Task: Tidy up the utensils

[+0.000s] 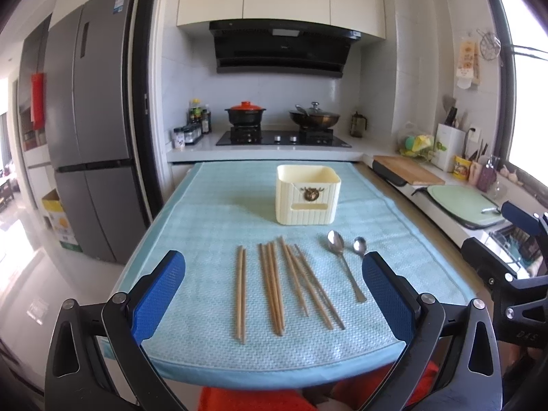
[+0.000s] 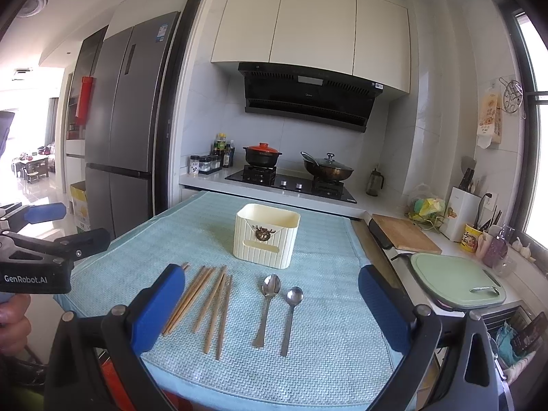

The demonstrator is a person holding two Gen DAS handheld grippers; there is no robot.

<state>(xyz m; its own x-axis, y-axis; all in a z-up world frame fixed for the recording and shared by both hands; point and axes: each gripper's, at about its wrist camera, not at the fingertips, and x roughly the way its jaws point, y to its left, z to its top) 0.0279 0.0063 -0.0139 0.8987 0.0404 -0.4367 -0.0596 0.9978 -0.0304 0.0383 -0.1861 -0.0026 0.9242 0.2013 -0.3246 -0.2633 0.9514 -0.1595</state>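
Note:
Several wooden chopsticks (image 1: 274,287) lie side by side on a light blue towel (image 1: 212,212), and they show again as chopsticks (image 2: 209,301) in the right wrist view. Right of them lie a large metal spoon (image 1: 342,263) and a smaller spoon (image 1: 359,245); the right wrist view has the same large spoon (image 2: 269,304) and small spoon (image 2: 291,315). Behind them stands an empty cream ribbed holder (image 1: 307,194), the holder (image 2: 265,234). My left gripper (image 1: 274,267) is open above the near edge, over the chopsticks. My right gripper (image 2: 272,282) is open, over the spoons.
Behind the towel is a stove (image 1: 282,137) with a red-lidded pot (image 1: 245,113) and a wok (image 1: 313,116). To the right, a counter holds a wooden board (image 2: 404,234) and a green board (image 2: 455,281). A grey fridge (image 1: 92,130) stands left. A hand (image 2: 12,322) holds the left tool.

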